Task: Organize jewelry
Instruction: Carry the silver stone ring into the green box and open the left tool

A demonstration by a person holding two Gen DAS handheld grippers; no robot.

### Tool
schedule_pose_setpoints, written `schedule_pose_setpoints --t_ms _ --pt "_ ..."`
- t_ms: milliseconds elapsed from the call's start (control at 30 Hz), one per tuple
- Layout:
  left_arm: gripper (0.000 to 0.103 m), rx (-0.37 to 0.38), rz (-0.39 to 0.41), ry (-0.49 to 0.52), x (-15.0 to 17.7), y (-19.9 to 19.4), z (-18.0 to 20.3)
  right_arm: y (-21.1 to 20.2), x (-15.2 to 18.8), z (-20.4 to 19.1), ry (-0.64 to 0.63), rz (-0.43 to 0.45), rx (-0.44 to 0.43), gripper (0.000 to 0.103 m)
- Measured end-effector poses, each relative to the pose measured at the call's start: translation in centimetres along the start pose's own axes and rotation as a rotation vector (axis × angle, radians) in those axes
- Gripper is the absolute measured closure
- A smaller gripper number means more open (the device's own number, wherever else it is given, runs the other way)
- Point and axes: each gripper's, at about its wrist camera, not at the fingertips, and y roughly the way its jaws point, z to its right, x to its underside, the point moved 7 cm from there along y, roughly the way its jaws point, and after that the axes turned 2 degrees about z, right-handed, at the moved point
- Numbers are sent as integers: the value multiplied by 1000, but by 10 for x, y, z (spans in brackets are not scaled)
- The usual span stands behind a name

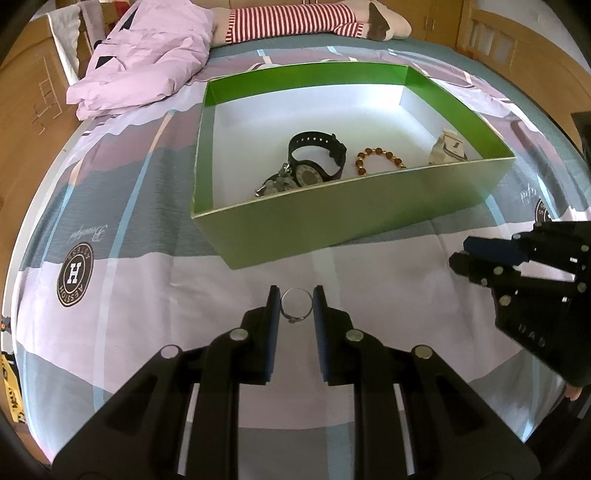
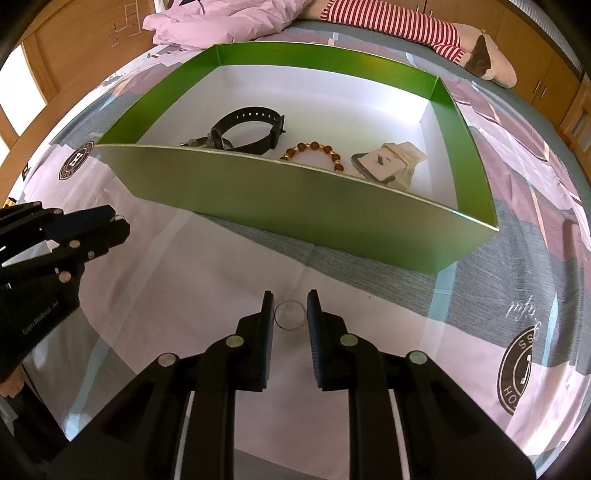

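Note:
A green box [image 1: 332, 221] [image 2: 295, 199] stands on the bed and holds a black watch [image 1: 317, 155] [image 2: 251, 127], a brown bead bracelet [image 1: 376, 158] [image 2: 314, 151], a dark metal piece [image 1: 275, 181] and a beige pouch [image 1: 447, 147] [image 2: 388, 166]. My left gripper [image 1: 295, 306] is closed on a silver ring [image 1: 295, 305], its pads touching both sides. My right gripper [image 2: 290, 314] is closed on a thin gold ring [image 2: 290, 314]. Each gripper also shows in the other's view, the right gripper [image 1: 465, 254] and the left gripper [image 2: 118, 225].
The bed sheet [image 1: 129, 295] is patterned pink, grey and white. A crumpled pink quilt [image 1: 147, 55] [image 2: 229, 18] and a striped plush toy [image 1: 303, 18] [image 2: 424, 22] lie beyond the box. Wooden furniture [image 1: 29, 92] lines the sides.

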Motion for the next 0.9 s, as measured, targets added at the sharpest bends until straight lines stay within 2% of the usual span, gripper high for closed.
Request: schedule_pose_setpoints --t_ms 400,900 --pt "85 12 21 -25 -5 -7 -5 -40 -20 17 70 121 -26 85" --pt "85 16 36 -24 -7 -11 -4 -43 -22 6 45 123 -42 85"
